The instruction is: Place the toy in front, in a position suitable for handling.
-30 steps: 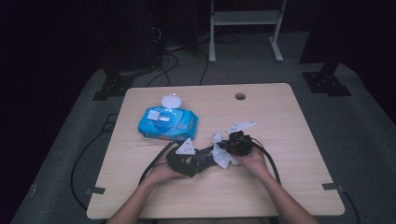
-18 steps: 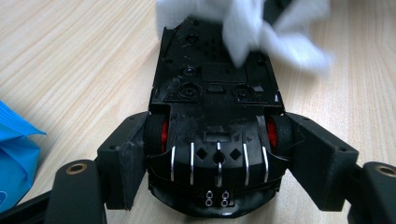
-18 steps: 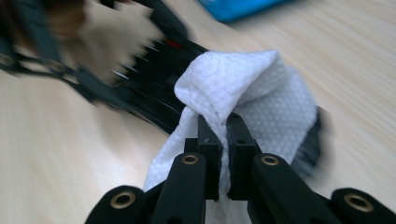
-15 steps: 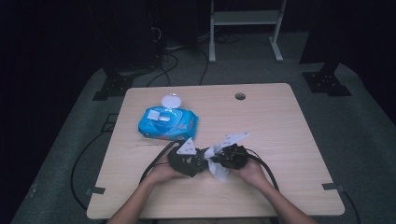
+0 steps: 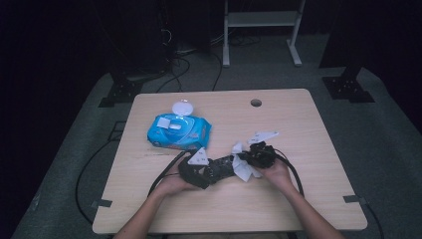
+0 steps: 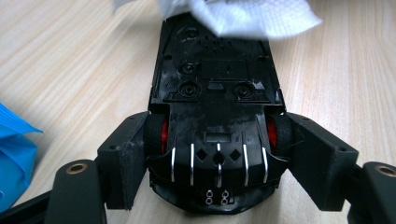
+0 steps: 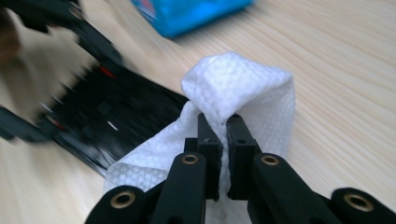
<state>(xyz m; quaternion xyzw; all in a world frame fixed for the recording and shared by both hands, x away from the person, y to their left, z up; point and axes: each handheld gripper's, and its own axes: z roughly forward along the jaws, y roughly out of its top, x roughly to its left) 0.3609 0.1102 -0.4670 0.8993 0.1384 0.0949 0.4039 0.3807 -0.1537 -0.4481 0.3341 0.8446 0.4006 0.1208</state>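
Note:
A black toy car (image 6: 217,121) lies upside down, its underside with red wheel hubs facing up. My left gripper (image 6: 217,154) is shut on the car's rear end, one jaw against each back wheel. My right gripper (image 7: 223,140) is shut on a folded white wet wipe (image 7: 243,88), which rests against the car's front end (image 7: 107,126). In the high view the left gripper (image 5: 219,170) and the right gripper (image 5: 251,160) meet near the table's front middle, with the wipe (image 5: 242,167) and the car (image 5: 224,167) between them.
A blue pack of wet wipes (image 5: 178,130) with its white lid flipped open lies at the table's left middle. The wooden table (image 5: 298,129) has a round cable hole (image 5: 256,102) near its far edge. Cables trail from both grippers over the front left edge.
My right gripper has slid the wipe left along the car, then slightly back to the right. The left gripper and the car have stayed in place.

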